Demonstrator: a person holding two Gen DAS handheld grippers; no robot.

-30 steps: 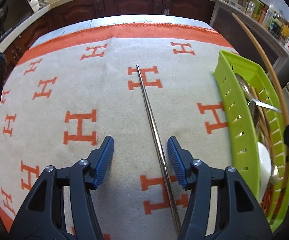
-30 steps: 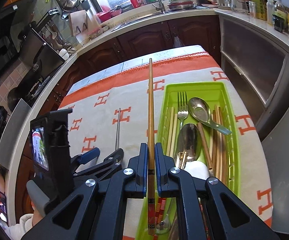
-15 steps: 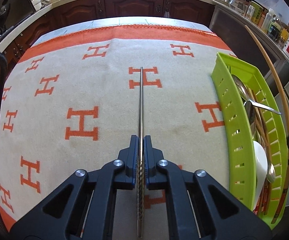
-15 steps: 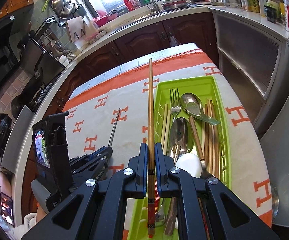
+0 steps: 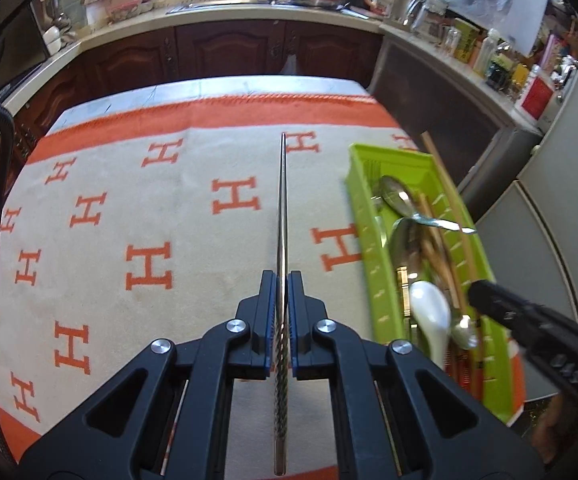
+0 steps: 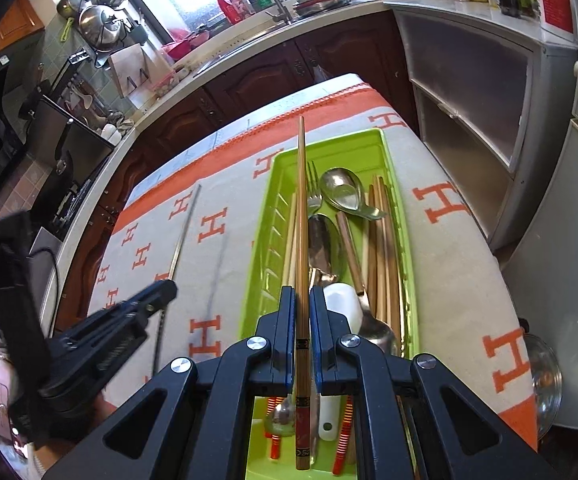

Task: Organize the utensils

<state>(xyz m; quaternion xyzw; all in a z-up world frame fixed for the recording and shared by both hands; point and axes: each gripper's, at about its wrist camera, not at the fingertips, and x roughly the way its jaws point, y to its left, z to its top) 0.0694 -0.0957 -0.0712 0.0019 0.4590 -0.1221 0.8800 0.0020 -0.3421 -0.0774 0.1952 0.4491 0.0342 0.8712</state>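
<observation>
Steel, thin and ridged at its near end, the metal chopstick (image 5: 282,216) sits pinched between the pads of the left gripper (image 5: 282,280), whose jaws are closed on it; it points straight ahead over the cream cloth (image 5: 129,200) with its orange H marks. Whether its far tip touches the cloth is hard to tell from this angle. The right gripper (image 6: 301,294) is closed tight on a wooden chopstick (image 6: 301,208), which runs lengthwise above the left side of the green tray (image 6: 267,216). In the tray lie a fork (image 6: 313,196), metal spoons (image 6: 343,192), a white spoon (image 6: 341,304) and more wooden chopsticks (image 6: 381,232). The tray stands on the cloth, to the right of the metal chopstick.
</observation>
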